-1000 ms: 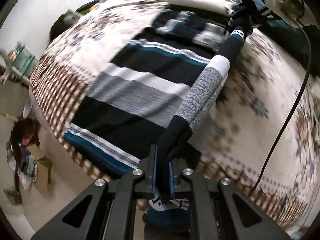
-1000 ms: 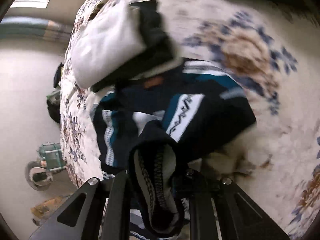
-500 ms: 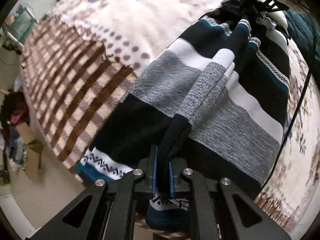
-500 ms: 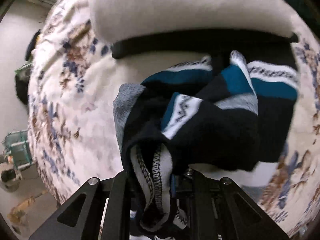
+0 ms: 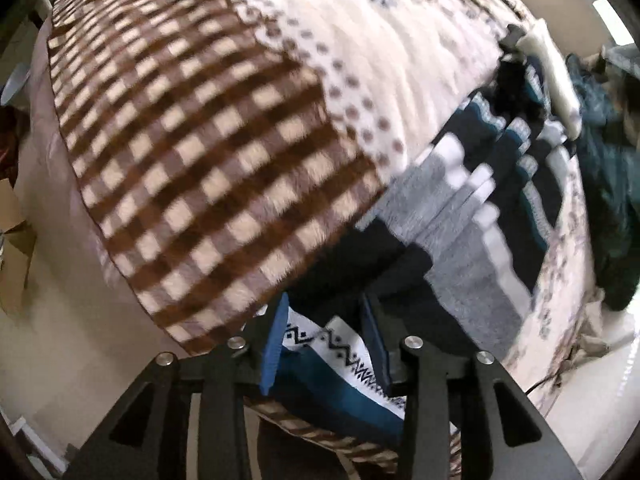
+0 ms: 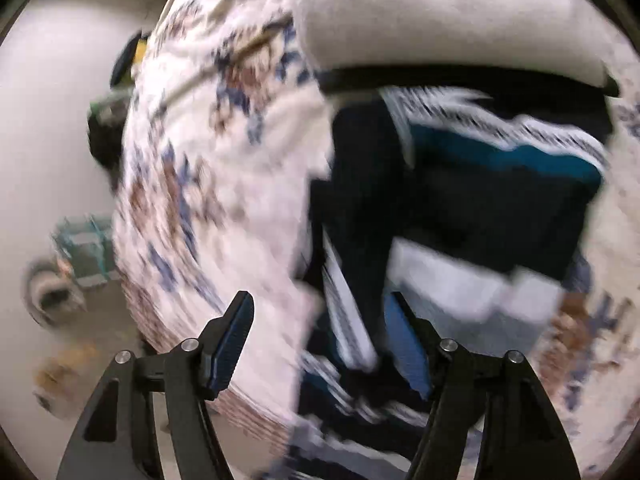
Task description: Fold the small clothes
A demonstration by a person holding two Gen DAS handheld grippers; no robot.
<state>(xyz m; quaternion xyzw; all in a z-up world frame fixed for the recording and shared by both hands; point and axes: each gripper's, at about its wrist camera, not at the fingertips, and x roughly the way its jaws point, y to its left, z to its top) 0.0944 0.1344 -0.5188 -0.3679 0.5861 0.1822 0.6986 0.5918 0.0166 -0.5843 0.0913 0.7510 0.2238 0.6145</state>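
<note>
A knitted sweater with navy, teal, grey and white stripes lies on the bed, its sleeve laid along the body. My left gripper is at the sweater's bottom end near the bed's edge. Its jaws are opening, and the zigzag-patterned hem lies loose between the blue pads. In the right wrist view the same sweater lies bunched at its upper end. My right gripper hangs over it, jaws opening wide, a dark fold near the right pad but not pinched.
The bed's blanket is brown-checked at the edge and floral further in. A white folded cloth or pillow lies just beyond the sweater. A dark teal garment is heaped at the right. A cardboard box and a teal basket stand on the floor.
Both grippers were shut on the sweater, the left on the sleeve's cuff, the right on a bunched fold. Both have swung across the bed, opened and let the fabric drop onto the sweater's body.
</note>
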